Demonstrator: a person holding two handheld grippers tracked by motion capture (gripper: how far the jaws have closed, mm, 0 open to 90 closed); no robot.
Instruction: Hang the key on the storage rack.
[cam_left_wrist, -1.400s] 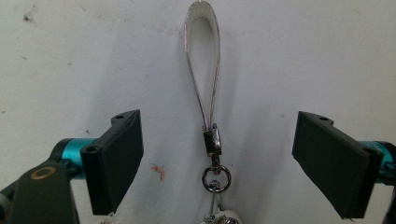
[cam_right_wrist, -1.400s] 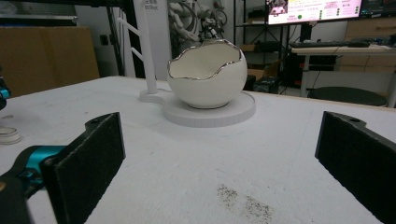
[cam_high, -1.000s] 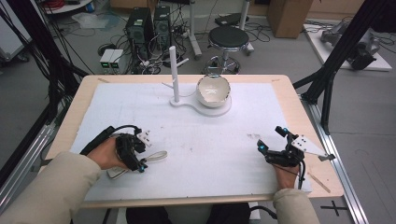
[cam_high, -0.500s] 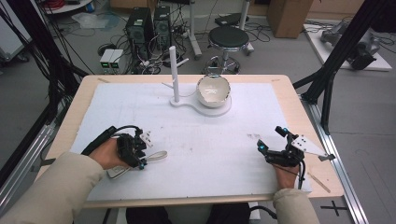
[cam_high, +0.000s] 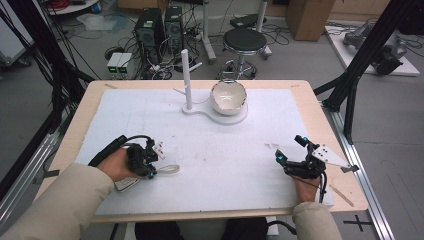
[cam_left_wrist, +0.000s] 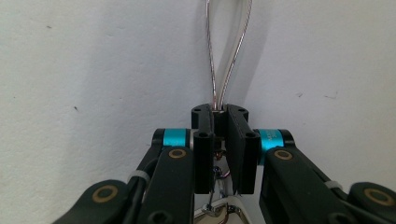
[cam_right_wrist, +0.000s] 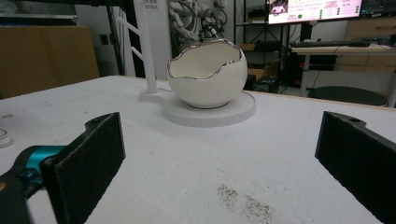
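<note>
– White sheet (cam_high: 235, 150) all over the desk (cam_high: 92, 102), cables and computer towers on the floor behind it. So what is worth watching?

– Near the front edge, on the person's left. See the silver loop (cam_high: 169, 169)? It lies flat on the sheet, a thin shiny band pulled long. The left gripper (cam_high: 150, 162) has just been closing its jaws, and they are now together on the near end of the loop.

– Properly clamped, or only beside it?

– Clamped, I'd say. In the left gripper view the two black pads meet with the wire pinched between them, and the rest of the loop runs out ahead over the sheet. It rests on the desk, not lifted.

– And the other hand?

– The right gripper (cam_high: 290, 150) sits low at the front right, well apart from the loop. Its jaws stand wide apart with nothing between them. It looks towards the eggshell bowl (cam_right_wrist: 208, 74) on its round base (cam_right_wrist: 210, 112).

– That's far off.

– Yes, the bowl and the white post (cam_high: 186, 75) with side pegs beside it stand at the far middle of the desk, well apart from both hands. My guess is that the loop is bound for the bowl or a peg.

– So the grasp is done?

– It seems so. With the pinch made, I think the lift can begin. The grip is on one thin end, so the loop may swing or slip once it is raised.
</note>
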